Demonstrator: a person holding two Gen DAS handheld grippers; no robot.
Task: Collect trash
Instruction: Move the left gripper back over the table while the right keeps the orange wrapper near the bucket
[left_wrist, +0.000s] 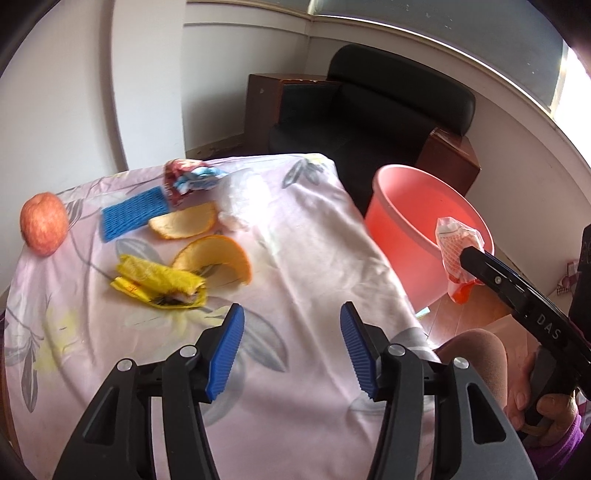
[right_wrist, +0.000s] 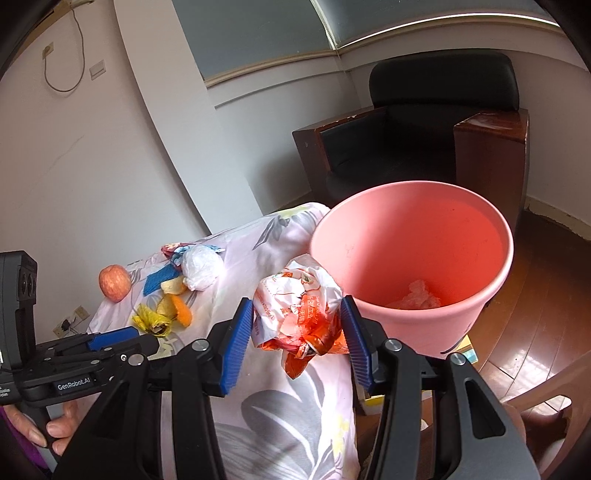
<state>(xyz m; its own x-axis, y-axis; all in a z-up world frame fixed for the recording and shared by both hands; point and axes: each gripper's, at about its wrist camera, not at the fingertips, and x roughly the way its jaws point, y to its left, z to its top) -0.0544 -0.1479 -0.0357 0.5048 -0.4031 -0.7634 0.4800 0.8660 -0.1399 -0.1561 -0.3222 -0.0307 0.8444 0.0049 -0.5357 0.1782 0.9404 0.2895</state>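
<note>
Bright daylight from the window (left_wrist: 576, 74) blows out that corner; glare on the floor (right_wrist: 532, 354); fisheye bends edges, slight blur
</note>
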